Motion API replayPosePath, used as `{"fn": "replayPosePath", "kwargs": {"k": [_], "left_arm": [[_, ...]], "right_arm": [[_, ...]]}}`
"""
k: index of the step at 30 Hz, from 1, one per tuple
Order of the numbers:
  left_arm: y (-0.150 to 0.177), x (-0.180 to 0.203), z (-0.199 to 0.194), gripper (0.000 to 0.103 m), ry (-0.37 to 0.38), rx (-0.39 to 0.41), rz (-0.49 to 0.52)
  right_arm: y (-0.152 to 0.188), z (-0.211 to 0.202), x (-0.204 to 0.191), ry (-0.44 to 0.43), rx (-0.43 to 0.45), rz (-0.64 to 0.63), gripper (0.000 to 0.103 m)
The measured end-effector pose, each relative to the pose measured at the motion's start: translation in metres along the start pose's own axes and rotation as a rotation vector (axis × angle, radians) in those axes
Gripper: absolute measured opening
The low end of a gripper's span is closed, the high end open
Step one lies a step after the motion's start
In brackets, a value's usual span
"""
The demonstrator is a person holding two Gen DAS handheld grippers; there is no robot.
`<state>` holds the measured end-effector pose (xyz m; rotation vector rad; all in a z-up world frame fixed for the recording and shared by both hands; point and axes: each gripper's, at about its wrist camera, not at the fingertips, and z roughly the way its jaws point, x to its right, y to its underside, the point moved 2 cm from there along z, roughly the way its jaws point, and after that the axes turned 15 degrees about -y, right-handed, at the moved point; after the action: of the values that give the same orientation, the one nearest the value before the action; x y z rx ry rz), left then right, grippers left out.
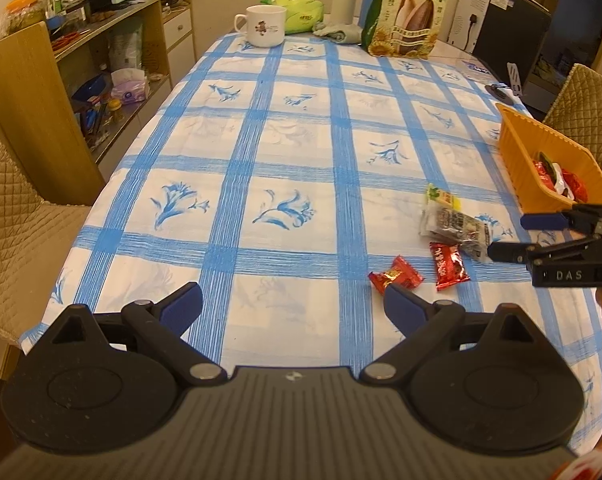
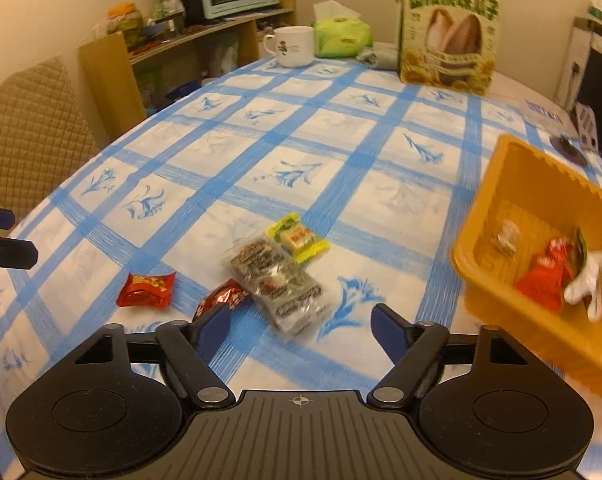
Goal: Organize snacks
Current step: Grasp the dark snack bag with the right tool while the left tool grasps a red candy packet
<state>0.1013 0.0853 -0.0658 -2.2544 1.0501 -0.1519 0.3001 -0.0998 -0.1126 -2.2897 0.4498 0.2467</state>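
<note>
Several wrappers already lie in the orange basket [image 2: 501,200] while four snacks [image 2: 279,284] wait on the bench [image 1: 301,120] (both tongs [image 1: 293,304] [image 2: 301,320] apart, empty).

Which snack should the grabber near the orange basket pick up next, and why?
Probably the grey clear-wrapped pack. The right gripper is open with that pack lying right ahead of its fingertips, nothing held. Easing down to close on it looks like the shortest move, then over to the orange basket beside it.
</note>
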Motion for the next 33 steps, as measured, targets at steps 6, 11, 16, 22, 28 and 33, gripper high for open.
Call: {"fn": "replayPosePath", "kwargs": {"k": [6, 11, 16, 22, 28, 33], "left_arm": [[0.004, 0.000, 0.005, 0.096, -0.016, -0.019, -0.013], [0.005, 0.001, 0.007, 0.096, -0.025, -0.027, -0.019], [0.006, 0.002, 0.008, 0.094, -0.028, -0.031, -0.020], [0.005, 0.005, 0.008, 0.094, -0.023, -0.030, -0.011], [0.005, 0.011, 0.013, 0.091, 0.007, -0.028, 0.020], [0.006, 0.030, 0.022, 0.086, 0.067, -0.016, 0.110]], "right_arm": [[-0.007, 0.018, 0.005, -0.032, -0.042, -0.123, 0.061], [-0.011, 0.036, 0.003, -0.076, -0.087, -0.208, 0.055], [-0.015, 0.051, 0.000, -0.112, -0.112, -0.240, 0.048], [-0.015, 0.060, -0.005, -0.107, -0.119, -0.246, 0.043], [-0.007, 0.051, -0.008, -0.092, -0.112, -0.219, 0.040], [0.007, 0.032, -0.003, -0.053, -0.094, -0.131, 0.040]]}}
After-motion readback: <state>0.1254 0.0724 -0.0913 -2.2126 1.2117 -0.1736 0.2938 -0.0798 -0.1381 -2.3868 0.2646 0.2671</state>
